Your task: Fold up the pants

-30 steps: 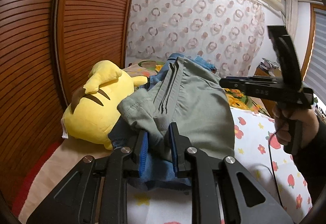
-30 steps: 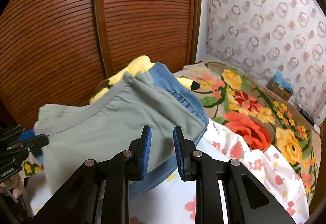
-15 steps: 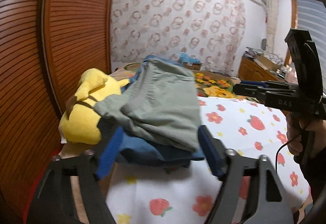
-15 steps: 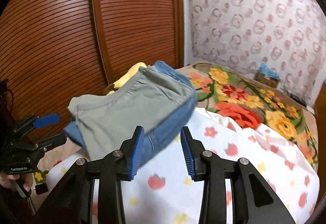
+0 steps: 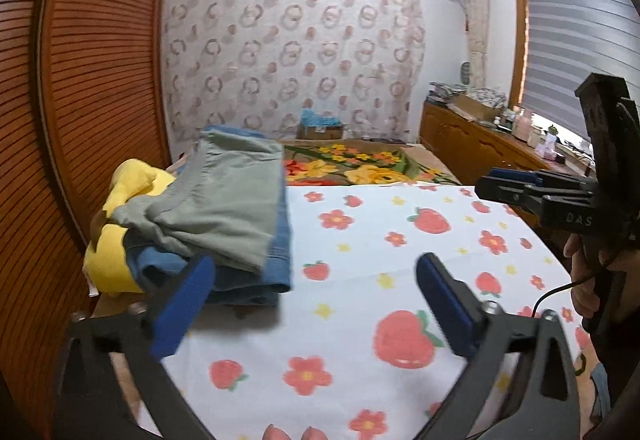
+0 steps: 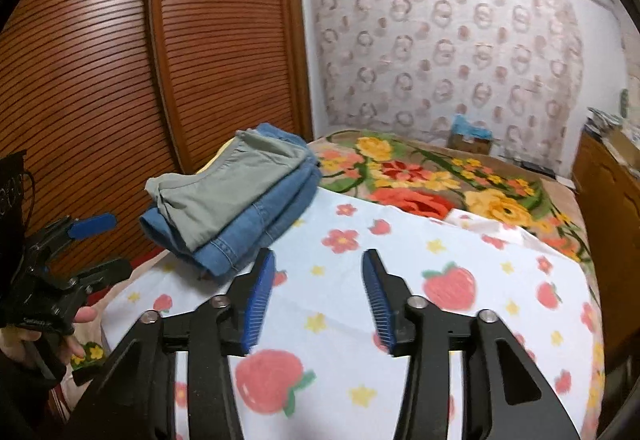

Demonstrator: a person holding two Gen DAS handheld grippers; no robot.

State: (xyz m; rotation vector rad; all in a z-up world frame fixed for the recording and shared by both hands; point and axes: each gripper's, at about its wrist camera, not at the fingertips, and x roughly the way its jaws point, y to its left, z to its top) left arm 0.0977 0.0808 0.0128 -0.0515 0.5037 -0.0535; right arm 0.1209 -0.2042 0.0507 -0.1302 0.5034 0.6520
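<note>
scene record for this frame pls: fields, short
surface: bed sheet with strawberry print
top of stack: folded grey-green pants
under it: folded jeans
beside stack: yellow plush toy
left gripper: jaws just been opening, nothing between them
right gripper: jaws just been opening, nothing between them

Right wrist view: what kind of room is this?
Most likely a home bedroom. A bed under a strawberry-print sheet and a floral blanket fills the floor, slatted wooden wardrobe doors stand beside it, and folded pants are stacked on the bed.
</note>
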